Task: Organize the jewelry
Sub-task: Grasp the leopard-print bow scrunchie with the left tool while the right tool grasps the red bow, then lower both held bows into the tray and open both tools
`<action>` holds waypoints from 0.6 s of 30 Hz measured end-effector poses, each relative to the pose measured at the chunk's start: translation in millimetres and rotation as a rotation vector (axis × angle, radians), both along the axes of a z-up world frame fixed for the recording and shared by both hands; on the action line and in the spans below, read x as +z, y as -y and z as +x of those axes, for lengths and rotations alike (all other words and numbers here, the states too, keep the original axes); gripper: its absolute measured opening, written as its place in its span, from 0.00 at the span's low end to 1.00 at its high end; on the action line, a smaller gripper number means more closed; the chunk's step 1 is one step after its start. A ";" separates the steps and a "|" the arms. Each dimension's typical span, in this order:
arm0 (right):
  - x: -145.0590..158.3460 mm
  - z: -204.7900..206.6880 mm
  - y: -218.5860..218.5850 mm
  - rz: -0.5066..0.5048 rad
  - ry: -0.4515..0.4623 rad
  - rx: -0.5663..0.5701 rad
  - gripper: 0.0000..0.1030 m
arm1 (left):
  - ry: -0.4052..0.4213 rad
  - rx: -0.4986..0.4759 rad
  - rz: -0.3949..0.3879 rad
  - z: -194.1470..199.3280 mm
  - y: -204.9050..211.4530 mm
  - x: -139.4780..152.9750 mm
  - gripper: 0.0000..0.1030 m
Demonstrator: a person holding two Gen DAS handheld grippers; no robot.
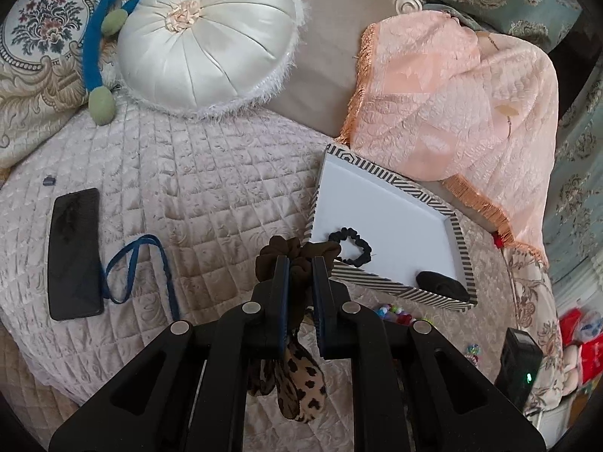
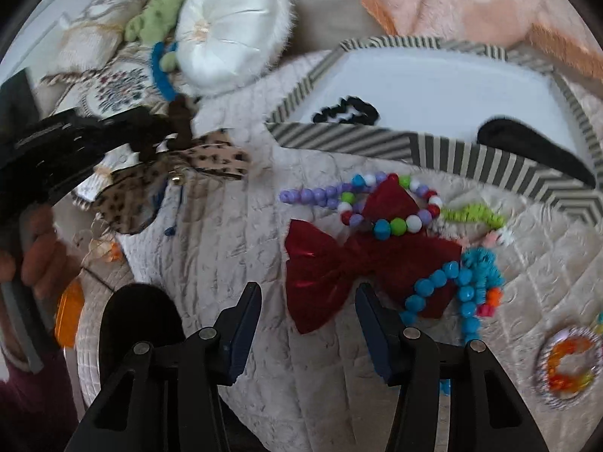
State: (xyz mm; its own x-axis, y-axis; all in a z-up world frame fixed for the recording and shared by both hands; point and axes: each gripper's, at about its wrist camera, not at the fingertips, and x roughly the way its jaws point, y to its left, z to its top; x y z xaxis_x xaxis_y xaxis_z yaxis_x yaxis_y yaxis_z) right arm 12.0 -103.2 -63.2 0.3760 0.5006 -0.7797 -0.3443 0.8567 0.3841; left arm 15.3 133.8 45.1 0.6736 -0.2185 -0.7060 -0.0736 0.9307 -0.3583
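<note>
no readable text, labels or numbers

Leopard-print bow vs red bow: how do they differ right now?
The leopard-print bow hangs in the air, clamped by its brown scrunchie in the left hand-held gripper; the red bow lies flat on the quilt. The leopard-print bow is tan with dark spots and matte; the red bow is plain and shiny. The right hand-held gripper stands open just short of the red bow, not touching it. Both are still outside the striped tray.

I see open quilt (image 1: 211,188) left of the striped tray (image 1: 380,282); ahead, red bow (image 2: 361,267) and bead strings (image 2: 377,203) block my path to it
</note>
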 end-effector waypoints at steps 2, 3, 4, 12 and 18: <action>-4.7 9.3 7.5 0.055 -0.027 -0.073 0.50 | -0.003 0.000 -0.008 0.6 -2.8 -0.8 0.10; -6.7 12.1 8.0 0.072 -0.037 -0.090 0.50 | -0.004 0.000 -0.008 0.6 -3.3 -1.6 0.10; -8.8 15.7 7.0 0.076 -0.045 -0.100 0.50 | -0.007 0.000 -0.009 0.9 -3.7 -2.5 0.10; -19.1 21.7 5.8 0.070 -0.018 -0.084 0.08 | -0.029 -0.007 -0.006 -0.9 -0.3 -6.6 0.10; 7.7 -14.6 11.2 0.140 0.022 0.046 0.05 | -0.011 -0.013 -0.002 -3.7 4.8 3.6 0.10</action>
State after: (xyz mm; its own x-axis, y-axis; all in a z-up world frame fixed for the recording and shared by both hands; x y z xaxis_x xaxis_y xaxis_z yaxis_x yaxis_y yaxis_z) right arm -2.7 -114.5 -55.5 0.3669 0.6209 -0.6927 -0.3916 0.7785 0.4905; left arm 11.6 129.0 48.7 0.6631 -0.2287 -0.7127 -0.0651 0.9310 -0.3593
